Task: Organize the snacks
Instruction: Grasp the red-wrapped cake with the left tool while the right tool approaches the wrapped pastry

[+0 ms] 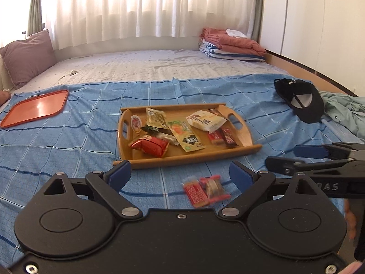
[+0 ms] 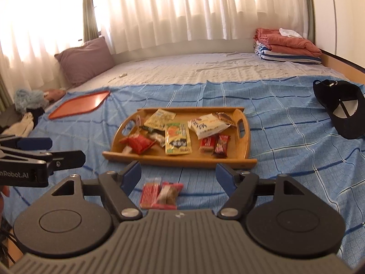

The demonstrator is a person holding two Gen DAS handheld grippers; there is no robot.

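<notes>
Snacks lie in two groups on the blue checked bedspread (image 1: 68,137): most sit inside a wooden tray (image 1: 245,137) with cut-out handles, at mid-bed; two small wrapped snacks (image 1: 204,189) lie loose on the cloth just near of the tray's front rim, touching each other. Tray contents: a red packet (image 1: 151,146) near-left, a yellow-green pouch (image 1: 186,134) centre, a white packet with dark lettering (image 1: 206,119) far-right, two small red-and-brown bars (image 1: 221,137) right, a pale green packet (image 1: 156,117) far-centre, a small round sealed cup (image 1: 136,123) far-left. Left gripper (image 1: 181,171) is held low and level over the cloth, pointing at the tray, jaws spread wide, nothing between them; the loose snacks sit just ahead, toward its right finger. Right gripper (image 2: 178,173) is in a like pose, level, aimed at the tray, jaws wide apart and empty, loose snacks between and just ahead of the blue pads. Each tool's fingers show at the edge of the other's view, side by side, apart. An orange tray (image 1: 36,107) rests far-left on the cloth. A black cap (image 1: 301,100) lies to the right. Folded bedding (image 1: 232,45) is stacked at the far right, a mauve pillow (image 1: 27,54) at far left.
</notes>
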